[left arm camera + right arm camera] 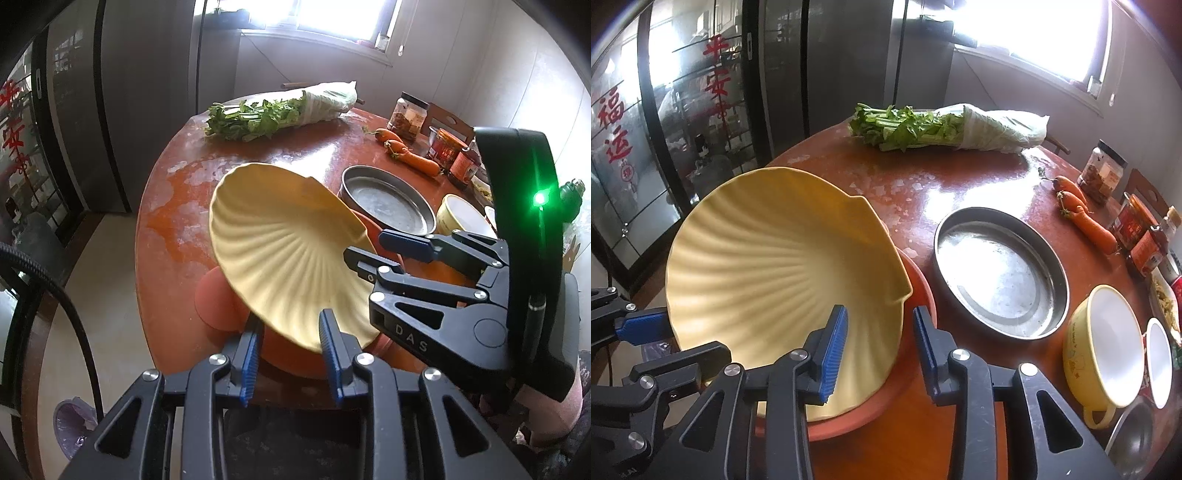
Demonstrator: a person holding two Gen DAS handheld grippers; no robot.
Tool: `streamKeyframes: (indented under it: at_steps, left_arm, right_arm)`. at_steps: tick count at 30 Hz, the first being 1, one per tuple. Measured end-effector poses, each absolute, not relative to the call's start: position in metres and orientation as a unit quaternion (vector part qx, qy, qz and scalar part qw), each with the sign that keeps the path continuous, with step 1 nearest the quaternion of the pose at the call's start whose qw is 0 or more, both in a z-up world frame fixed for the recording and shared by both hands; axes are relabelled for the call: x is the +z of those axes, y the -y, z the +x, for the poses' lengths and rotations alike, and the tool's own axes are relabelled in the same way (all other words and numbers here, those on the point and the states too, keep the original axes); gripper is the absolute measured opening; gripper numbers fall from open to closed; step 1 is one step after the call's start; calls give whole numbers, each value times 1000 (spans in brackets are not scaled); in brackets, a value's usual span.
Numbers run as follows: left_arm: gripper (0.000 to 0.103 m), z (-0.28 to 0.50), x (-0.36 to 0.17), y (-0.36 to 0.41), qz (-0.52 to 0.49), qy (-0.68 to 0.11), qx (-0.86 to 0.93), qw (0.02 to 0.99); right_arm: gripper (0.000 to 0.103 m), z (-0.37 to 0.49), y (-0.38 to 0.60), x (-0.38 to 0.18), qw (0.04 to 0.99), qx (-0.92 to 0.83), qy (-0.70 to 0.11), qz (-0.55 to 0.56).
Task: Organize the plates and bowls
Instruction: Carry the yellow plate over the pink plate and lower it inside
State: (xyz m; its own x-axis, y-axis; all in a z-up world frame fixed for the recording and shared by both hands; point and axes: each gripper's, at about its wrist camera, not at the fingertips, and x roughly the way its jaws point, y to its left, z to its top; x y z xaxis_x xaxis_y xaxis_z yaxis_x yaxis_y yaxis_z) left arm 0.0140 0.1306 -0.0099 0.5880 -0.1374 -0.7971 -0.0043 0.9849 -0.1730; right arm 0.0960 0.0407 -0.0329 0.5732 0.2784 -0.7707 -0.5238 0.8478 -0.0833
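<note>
Tilting yellow shell-shaped plate over orange plate | left gripper, right gripper: jaws wide astride rim | rigid, glossy, likely slippery, chip-prone; grip rim edge.

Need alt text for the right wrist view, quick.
A tilted pale yellow ribbed shell-shaped plate leans over an orange-red plate on the round red-brown table, the open right gripper straddling its edge. A round steel pan sits right.
</note>
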Motion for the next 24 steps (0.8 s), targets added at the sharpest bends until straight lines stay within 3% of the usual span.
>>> streamKeyframes:
  at_steps: [12, 24]
  left_arm:
    - [33, 8, -6, -141, -84, -449, -37, 889]
    - [48, 6, 4, -153, -84, -430, -13, 899]
  right_arm:
    - [38, 97, -40, -36, 870, 230, -408, -151]
    - [43, 94, -40, -35, 870, 233, -410, -145]
